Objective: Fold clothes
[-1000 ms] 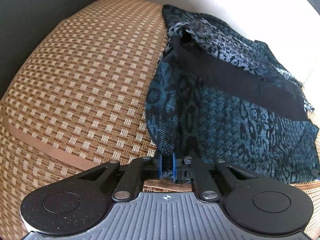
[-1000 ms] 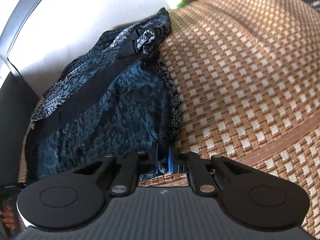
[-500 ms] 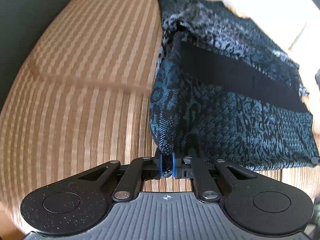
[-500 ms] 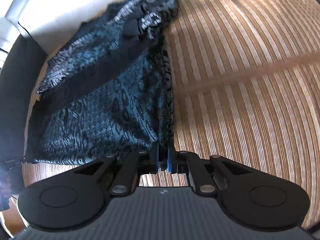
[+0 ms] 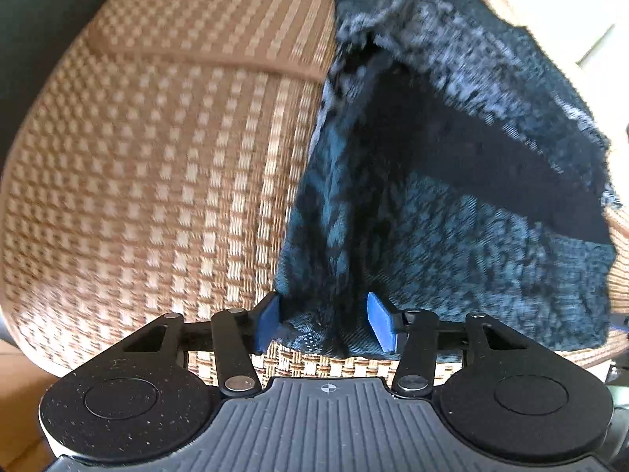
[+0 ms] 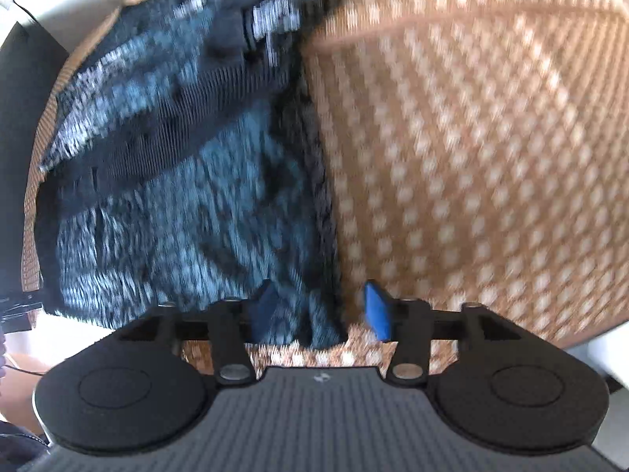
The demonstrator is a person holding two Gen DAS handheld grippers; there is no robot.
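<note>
1. Garment (image 5: pixel 452 212), dark blue patterned with a black band, spread on the woven mat (image 5: pixel 157 157), running away from both tongs toward the mat's far edge.
2. Left tongs (image 5: pixel 324 324) spread wide, gripping nothing, blue pads either side of the near left corner, which lies loose between them.
3. Right tongs (image 6: pixel 320 312) likewise released, straddling the near right corner (image 6: pixel 314 326); right-hand pad over bare mat.
4. Long axis pointing straight ahead from the near hem, one corner per hand, neither nearer.
5. Fits a fold just laid down or a pinch about to close. Can't call it; both views pretty blurry.
</note>
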